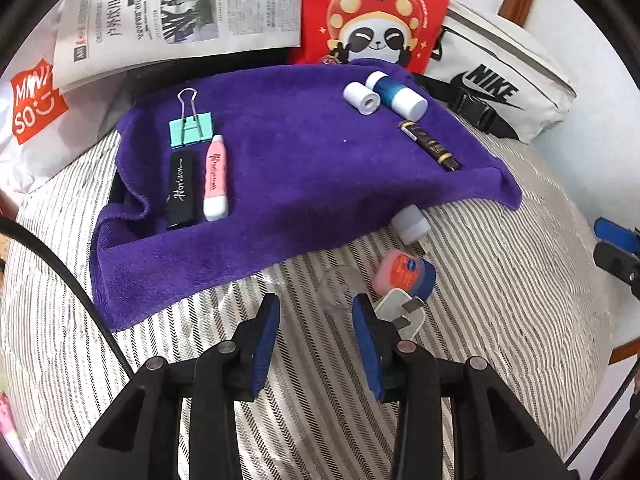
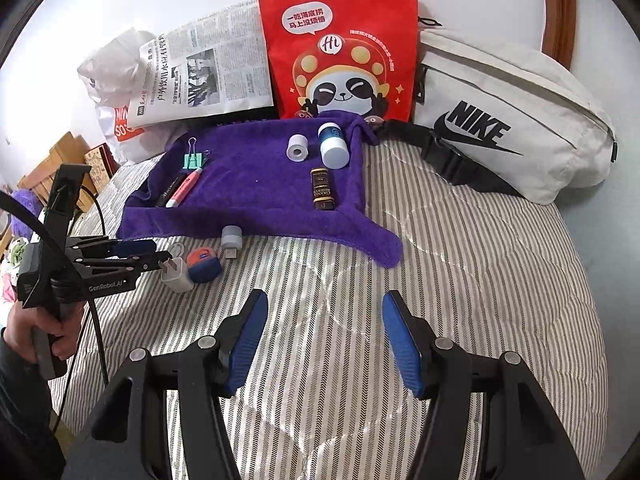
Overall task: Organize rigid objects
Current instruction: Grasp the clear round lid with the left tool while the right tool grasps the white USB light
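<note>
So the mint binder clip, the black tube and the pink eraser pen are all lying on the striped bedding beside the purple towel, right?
Not quite. The mint binder clip, black tube and pink eraser pen lie on the purple towel itself, not on the striped bedding beside it. The left wrist view shows them grouped near the towel's left edge.

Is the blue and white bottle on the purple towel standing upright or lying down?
Lying down. The bottle rests on its side on the purple towel, beside the small white roll.
</note>
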The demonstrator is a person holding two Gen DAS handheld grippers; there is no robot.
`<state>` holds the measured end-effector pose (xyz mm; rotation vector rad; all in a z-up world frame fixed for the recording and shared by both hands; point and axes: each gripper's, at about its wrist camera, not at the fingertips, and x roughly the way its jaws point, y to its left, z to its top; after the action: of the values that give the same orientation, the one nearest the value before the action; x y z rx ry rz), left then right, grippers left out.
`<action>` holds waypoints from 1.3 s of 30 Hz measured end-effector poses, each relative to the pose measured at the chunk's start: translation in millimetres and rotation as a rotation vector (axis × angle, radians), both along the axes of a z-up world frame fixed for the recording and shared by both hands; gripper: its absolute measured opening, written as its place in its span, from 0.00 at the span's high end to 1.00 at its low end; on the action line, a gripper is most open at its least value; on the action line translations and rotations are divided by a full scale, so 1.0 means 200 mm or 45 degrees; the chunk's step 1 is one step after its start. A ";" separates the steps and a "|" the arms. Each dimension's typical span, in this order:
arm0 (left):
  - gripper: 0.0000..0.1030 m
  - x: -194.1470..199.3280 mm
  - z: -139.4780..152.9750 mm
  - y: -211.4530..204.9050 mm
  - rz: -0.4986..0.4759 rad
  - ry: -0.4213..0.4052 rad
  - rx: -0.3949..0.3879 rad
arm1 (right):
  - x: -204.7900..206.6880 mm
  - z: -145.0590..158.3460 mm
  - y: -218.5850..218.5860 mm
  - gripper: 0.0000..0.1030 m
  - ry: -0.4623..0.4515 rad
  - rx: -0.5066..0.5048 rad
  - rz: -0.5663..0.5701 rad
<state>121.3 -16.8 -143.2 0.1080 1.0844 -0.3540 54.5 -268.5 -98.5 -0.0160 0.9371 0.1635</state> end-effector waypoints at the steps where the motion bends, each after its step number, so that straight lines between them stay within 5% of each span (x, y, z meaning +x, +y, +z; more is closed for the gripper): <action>1: 0.65 0.00 0.00 -0.01 -0.009 0.004 0.001 | 0.00 0.00 0.00 0.42 0.003 0.002 0.000; 20: 0.75 0.06 -0.07 -0.11 -0.059 -0.062 0.085 | 0.03 -0.10 0.07 0.42 0.073 -0.033 0.058; 39: 0.75 -0.15 -0.07 0.25 0.131 -0.069 0.096 | 0.17 -0.17 0.29 0.42 0.020 -0.013 0.132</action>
<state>92.2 32.8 -157.2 0.1274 1.0459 -0.2164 87.6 -210.4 -132.8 -0.0731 0.9536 0.2551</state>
